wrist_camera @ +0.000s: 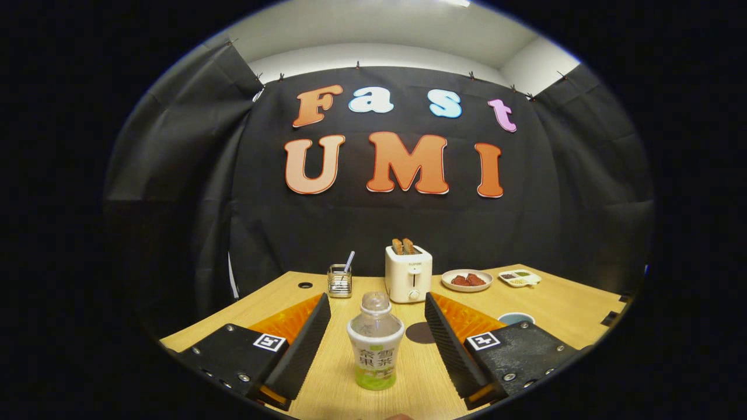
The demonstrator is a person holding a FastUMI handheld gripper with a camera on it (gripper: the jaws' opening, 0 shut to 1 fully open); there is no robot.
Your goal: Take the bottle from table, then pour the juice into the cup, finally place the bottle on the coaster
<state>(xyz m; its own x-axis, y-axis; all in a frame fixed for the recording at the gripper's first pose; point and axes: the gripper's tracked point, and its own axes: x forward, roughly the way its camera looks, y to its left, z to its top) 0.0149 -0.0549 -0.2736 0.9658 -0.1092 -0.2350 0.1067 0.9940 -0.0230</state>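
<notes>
The hand-held gripper (376,344) is spread wide, its 2 fingers on either side of an upright juice bottle (375,344) on the wooden table (560,306), touching neither. The bottle is not yet grasped. Pouring into the cup (516,318) and setting the bottle on the dark round coaster (420,332) both remain.

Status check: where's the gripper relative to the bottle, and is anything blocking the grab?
Gripper open, fingers either side of the bottle, not touching. Bottle upright on the table, cap on. Coaster just beyond it, cup past the right finger. Nothing blocking.
</notes>
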